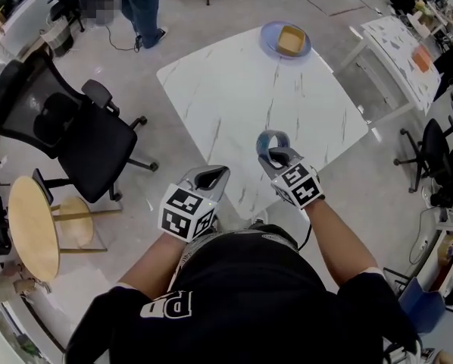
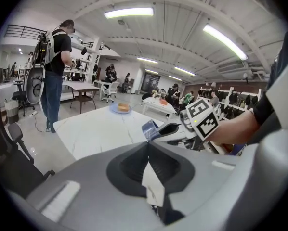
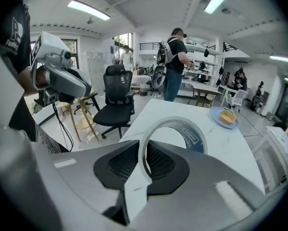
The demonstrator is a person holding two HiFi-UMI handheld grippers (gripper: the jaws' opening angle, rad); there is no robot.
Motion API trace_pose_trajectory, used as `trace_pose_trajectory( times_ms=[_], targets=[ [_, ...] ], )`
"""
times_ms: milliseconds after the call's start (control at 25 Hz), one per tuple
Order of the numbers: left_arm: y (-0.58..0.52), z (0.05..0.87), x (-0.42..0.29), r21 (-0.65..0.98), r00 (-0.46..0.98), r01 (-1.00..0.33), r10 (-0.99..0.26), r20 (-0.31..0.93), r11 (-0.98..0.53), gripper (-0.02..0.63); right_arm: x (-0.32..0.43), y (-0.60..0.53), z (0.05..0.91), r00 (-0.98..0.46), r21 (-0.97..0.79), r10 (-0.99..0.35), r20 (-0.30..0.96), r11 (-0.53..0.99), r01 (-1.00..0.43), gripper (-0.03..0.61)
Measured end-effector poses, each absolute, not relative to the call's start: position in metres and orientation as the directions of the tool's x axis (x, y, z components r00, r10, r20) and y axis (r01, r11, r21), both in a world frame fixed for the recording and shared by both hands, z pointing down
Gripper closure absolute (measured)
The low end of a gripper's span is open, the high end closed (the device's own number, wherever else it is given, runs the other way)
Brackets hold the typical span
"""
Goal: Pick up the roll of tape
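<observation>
The roll of tape (image 1: 264,144), a grey ring with a blue inner face, hangs upright just above the near corner of the white marble table (image 1: 234,89). My right gripper (image 1: 278,156) is shut on its wall. In the right gripper view the tape (image 3: 194,136) stands up out of the right gripper (image 3: 143,150), whose jaws pinch the ring's lower left side. My left gripper (image 1: 211,174) hovers at the table's near edge, left of the tape, and is shut on nothing. From the left gripper view, the left gripper (image 2: 148,150) points toward the tape (image 2: 150,129).
A blue plate (image 1: 270,36) holding a yellowish block (image 1: 290,40) sits at the table's far corner. A black office chair (image 1: 67,127) and a round wooden stool (image 1: 33,226) stand to the left. Another white table (image 1: 401,51) is to the right. A person (image 1: 143,6) stands beyond the table.
</observation>
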State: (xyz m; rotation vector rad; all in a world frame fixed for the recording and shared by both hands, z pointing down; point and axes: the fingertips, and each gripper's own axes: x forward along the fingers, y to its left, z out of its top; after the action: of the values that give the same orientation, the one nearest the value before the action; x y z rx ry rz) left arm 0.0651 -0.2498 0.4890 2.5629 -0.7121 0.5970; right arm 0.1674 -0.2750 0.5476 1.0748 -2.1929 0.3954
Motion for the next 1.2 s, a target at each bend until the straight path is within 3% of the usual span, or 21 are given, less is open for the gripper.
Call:
trace_pose_trajectory(
  times_ms=[720, 1200],
  targets=[
    [-0.249, 0.469, 0.091, 0.247, 0.825, -0.486, -0.346, 0.446, -0.838, 0.555, 0.196, -0.22, 0.453, -0.455, -0.261, -0.814, 0.361, 0.38, -0.887, 0.531],
    [-0.244, 0.461, 0.095, 0.24, 0.837, -0.47, -0.342, 0.427, -0.849, 0.555, 0.206, -0.197, 0.455, -0.426, -0.303, -0.844, 0.327, 0.333, -0.893, 0.531]
  ],
)
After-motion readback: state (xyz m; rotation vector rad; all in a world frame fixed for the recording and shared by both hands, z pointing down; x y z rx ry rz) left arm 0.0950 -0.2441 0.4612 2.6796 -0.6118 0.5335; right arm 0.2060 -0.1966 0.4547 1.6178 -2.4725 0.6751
